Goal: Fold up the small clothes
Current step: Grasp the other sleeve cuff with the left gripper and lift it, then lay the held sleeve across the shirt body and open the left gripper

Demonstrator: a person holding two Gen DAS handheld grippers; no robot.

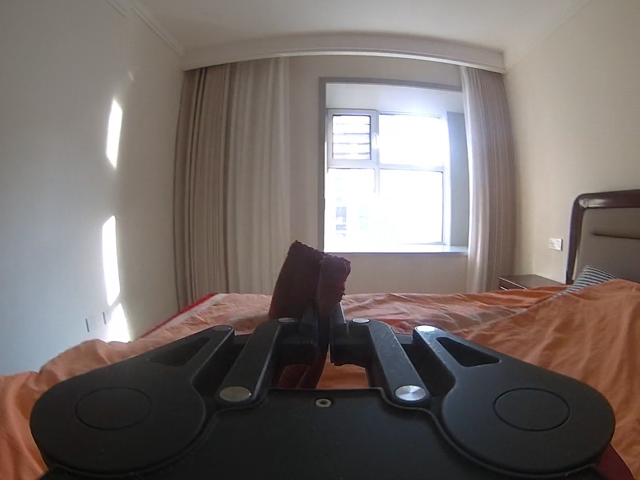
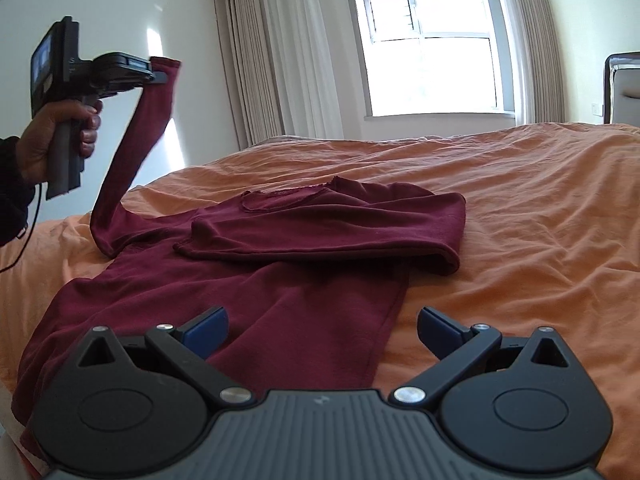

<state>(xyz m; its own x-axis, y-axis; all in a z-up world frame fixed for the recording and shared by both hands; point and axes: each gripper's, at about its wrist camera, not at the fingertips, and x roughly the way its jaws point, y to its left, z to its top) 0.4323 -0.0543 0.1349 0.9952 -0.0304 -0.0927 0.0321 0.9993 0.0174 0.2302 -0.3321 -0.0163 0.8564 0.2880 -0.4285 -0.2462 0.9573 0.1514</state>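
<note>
A dark red long-sleeved top (image 2: 248, 280) lies spread on the orange bedspread (image 2: 520, 208), its right sleeve folded across the chest. My left gripper (image 1: 326, 316) is shut on the cuff of the other sleeve (image 1: 310, 280), which sticks up past the fingertips. In the right wrist view a hand holds that left gripper (image 2: 160, 76) high at the left, and the sleeve (image 2: 136, 148) hangs from it down to the shoulder. My right gripper (image 2: 322, 330) stands open just above the top's lower hem, with nothing pinched between its blue pads (image 2: 208, 330).
The bed fills the lower half of both views. A padded headboard (image 1: 608, 236) and a striped pillow (image 1: 592, 274) sit at the right. Curtains (image 1: 232, 184) and a bright window (image 1: 392, 176) are on the far wall. A cable (image 2: 24, 236) hangs from the left hand.
</note>
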